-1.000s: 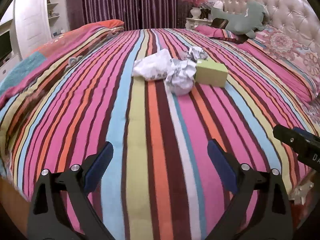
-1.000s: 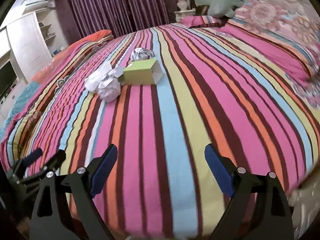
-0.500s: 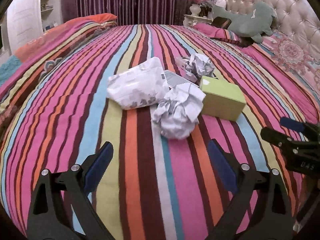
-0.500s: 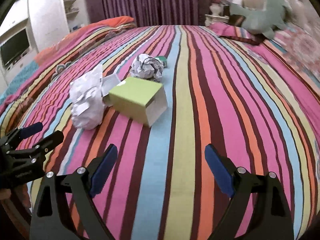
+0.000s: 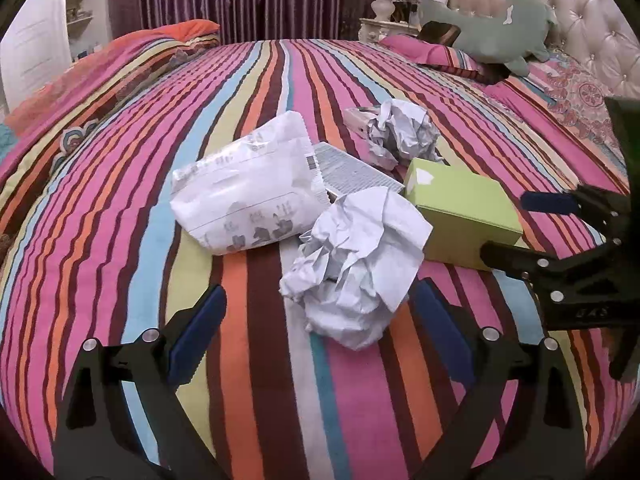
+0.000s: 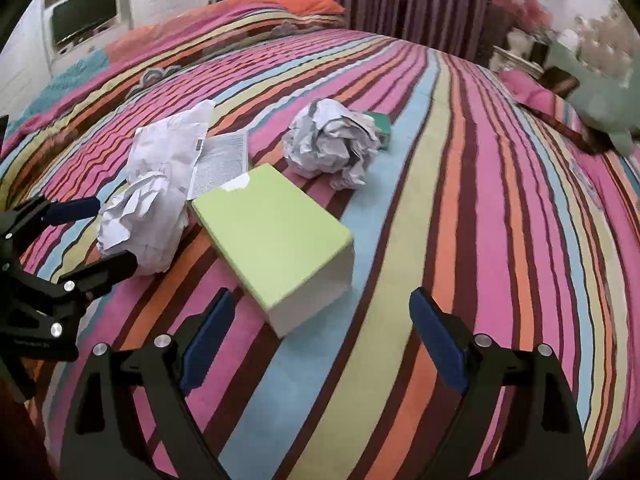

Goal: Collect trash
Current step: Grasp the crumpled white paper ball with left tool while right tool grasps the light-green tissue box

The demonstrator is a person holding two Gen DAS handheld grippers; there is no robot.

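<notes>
**Two open grippers, one tight pile: where the pickup could slip**

We hold both tools over the striped bedspread with nothing in either. The left gripper has its jaws spread wide, and the near crumpled paper ball sits just ahead of them, at about twelve o'clock. The right gripper is also spread and empty, with the green box lying just ahead at about eleven o'clock.

The trash sits bunched at the middle of the bed: the white printed bag at ten o'clock of the near ball, a flat printed sheet tucked behind it, and a second paper ball further back at one o'clock.

We judge the main risks to be these:

- The near ball touches the box, so closing on it could drag or tip the box.
- The box is broad (its open end faces the right gripper), and jaws set on it crosswise could skid off its smooth top or crush it.
- The mattress is soft, so pressing down could sink the jaws and pinch bedspread along with paper.
- The two grippers are near each other and could collide if both reach in at once.
</notes>
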